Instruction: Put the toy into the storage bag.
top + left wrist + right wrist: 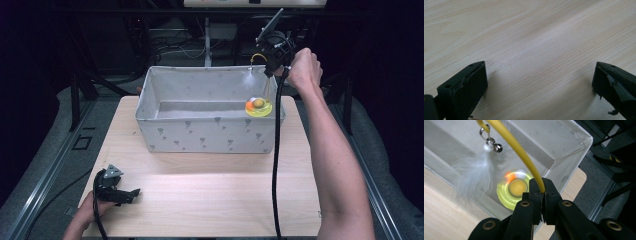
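Observation:
A cat toy hangs over the right end of the grey fabric box [200, 134]. It has a yellow wand [524, 157], a white feather [475, 173] with a small bell [494, 147], and a yellow-green disc [258, 107] with a ball at its centre. My right gripper [543, 188] is shut on the yellow wand, held high above the box's right rear corner [273, 60]. The disc [515, 188] looks blurred below the jaws. My left gripper [131, 194] lies on the wooden table [210, 195] at the front left, open, with bare wood between its jaws [540, 82].
The box [564, 137] stands at the back of the table, its inside showing a grey floor. A black cable [275, 165] runs from the right gripper down across the table. Dark frames and cables stand behind the table.

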Tool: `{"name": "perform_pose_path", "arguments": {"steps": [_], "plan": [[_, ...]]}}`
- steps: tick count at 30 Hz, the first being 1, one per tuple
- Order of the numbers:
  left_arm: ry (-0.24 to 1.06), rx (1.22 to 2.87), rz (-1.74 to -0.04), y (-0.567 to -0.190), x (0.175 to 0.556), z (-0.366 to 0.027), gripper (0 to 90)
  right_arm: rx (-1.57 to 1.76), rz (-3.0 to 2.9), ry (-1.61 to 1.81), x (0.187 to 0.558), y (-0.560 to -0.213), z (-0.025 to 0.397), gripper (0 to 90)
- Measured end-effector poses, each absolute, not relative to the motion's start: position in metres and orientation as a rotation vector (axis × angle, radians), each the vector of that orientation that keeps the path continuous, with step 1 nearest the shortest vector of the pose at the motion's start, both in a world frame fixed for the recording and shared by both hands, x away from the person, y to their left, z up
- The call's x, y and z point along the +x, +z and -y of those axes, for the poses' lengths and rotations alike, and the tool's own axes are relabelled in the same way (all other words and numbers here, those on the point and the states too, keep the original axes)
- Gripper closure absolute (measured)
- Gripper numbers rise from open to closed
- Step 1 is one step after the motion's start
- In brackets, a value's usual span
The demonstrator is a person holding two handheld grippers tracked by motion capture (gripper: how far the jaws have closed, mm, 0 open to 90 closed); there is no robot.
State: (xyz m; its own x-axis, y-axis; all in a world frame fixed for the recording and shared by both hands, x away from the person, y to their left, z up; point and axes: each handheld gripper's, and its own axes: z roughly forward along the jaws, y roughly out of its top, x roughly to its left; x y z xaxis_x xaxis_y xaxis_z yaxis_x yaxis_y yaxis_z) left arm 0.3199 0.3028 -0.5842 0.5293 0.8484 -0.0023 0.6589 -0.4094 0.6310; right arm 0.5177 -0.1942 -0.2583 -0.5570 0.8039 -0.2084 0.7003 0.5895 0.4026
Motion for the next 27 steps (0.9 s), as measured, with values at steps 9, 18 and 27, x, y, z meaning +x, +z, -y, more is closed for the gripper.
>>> {"name": "perform_pose_path", "arguments": {"steps": [9, 18, 27], "plan": [[0.430, 2.195, -1.217, -0.584, 0.320, -0.303, 0.0, 1.244, -2.468, 0.388, 0.518, -0.274, 0.203, 87.8], [0.430, 2.195, -1.218, -0.584, 0.320, -0.303, 0.0, 1.253, -2.491, 0.363, 0.517, -0.294, 0.208, 87.9], [0.430, 2.194, -1.218, -0.584, 0.320, -0.303, 0.0, 1.272, -2.519, 0.345, 0.514, -0.311, 0.215, 87.9]]}}
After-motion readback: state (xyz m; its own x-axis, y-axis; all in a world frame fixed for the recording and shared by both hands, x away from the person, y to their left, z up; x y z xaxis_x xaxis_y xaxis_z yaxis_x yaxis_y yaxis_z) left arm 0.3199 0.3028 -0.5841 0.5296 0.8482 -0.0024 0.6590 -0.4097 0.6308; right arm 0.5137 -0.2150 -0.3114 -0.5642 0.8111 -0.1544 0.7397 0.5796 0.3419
